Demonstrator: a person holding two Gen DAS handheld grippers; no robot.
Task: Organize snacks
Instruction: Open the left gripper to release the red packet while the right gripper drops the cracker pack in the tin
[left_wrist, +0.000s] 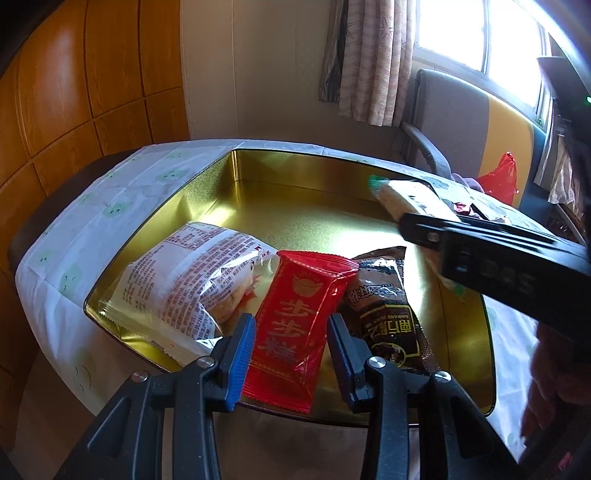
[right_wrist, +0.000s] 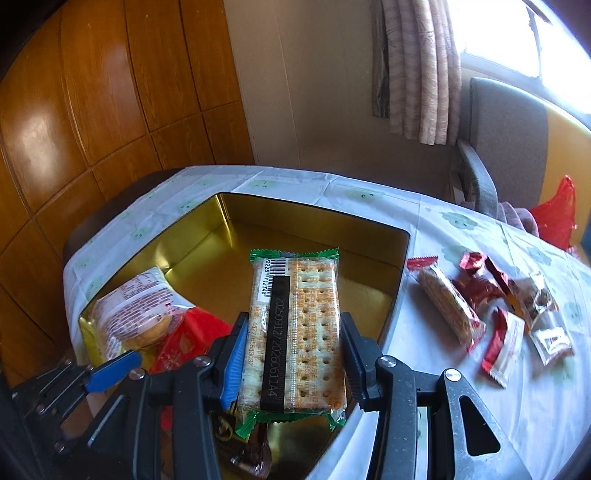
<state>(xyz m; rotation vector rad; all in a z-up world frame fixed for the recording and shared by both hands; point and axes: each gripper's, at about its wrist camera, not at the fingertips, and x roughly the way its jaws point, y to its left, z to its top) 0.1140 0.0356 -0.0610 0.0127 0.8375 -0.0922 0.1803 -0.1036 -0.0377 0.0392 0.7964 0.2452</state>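
Holding the cracker pack (right_wrist: 295, 332) clamped in my right gripper (right_wrist: 291, 347) and the red sachet (left_wrist: 291, 328) in my left gripper (left_wrist: 290, 354), I'd lower the crackers flat onto the gold tin (right_wrist: 317, 225) floor beyond the jaws before releasing

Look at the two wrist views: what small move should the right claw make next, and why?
Probably lower the cracker pack onto the tin's bare gold floor and let go. The right claw grips the pack above the tin, whose far half is free. The left claw holds the red packet at the near edge, so set the pack down beyond it.
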